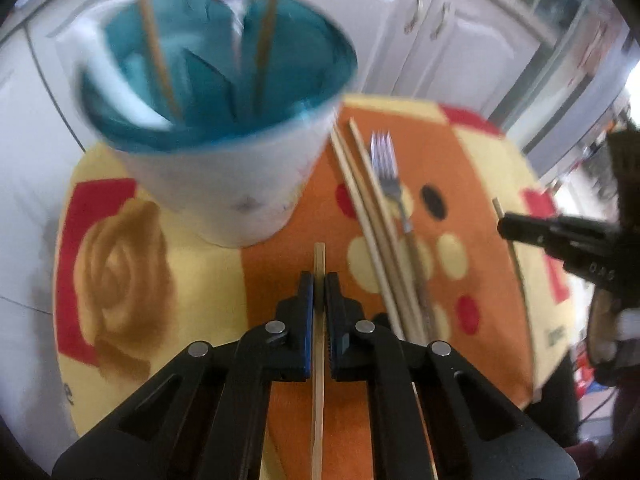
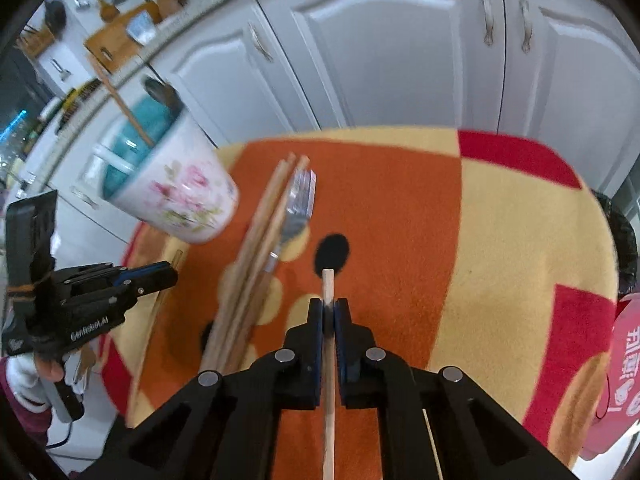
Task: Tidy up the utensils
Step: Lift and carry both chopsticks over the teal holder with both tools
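Pinching one chopstick [image 1: 319,320] between pressed-together jaws, the left gripper [image 1: 319,284] holds it pointing toward twelve o'clock, its long axis running along the fingers above the patterned table [image 1: 280,220]. The right gripper [image 2: 328,308] clamps a second chopstick [image 2: 328,360] the same way, tip toward twelve. Loose chopsticks [image 2: 256,248] and a fork [image 2: 294,216] lie together near the floral cup [image 2: 176,196]; the left gripper's side reads "GenRobot.AI".

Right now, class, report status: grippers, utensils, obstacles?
Left gripper, right gripper: each shut on one wooden chopstick. Floral white mug ahead. Steel fork, loose chopsticks remain.
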Motion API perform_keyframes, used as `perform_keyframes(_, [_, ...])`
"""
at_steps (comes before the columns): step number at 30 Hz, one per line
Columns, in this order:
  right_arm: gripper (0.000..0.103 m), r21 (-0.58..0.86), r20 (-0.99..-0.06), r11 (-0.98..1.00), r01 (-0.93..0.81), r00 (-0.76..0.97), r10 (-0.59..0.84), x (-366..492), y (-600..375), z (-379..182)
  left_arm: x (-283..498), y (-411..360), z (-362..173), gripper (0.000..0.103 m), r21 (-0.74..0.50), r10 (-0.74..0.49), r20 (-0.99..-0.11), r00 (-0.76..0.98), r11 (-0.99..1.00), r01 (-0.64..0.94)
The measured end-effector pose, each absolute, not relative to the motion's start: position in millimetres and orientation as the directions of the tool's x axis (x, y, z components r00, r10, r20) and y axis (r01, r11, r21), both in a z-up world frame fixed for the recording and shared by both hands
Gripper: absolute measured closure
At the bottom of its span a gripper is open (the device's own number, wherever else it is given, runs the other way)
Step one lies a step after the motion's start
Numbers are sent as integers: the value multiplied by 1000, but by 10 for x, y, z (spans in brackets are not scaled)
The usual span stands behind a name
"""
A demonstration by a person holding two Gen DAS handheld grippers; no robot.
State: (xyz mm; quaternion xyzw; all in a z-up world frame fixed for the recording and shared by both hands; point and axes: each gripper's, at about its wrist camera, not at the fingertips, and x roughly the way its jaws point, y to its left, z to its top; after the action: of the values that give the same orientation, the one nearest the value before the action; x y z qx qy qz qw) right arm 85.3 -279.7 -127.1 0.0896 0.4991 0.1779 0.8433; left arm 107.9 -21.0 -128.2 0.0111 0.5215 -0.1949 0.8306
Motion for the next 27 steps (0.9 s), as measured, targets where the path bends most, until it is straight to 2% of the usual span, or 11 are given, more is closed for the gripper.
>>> perform_keyframes(13, [98, 363, -672, 894, -264, 590, 447, 410, -2903, -393, 616, 187, -297, 99, -248, -395, -724, 565, 914, 321])
perform_keyframes(27, [98, 367, -582, 873, -322, 653, 485, 208, -2865, 133, 392, 274, 290, 99, -259, -407, -627, 664, 913, 315])
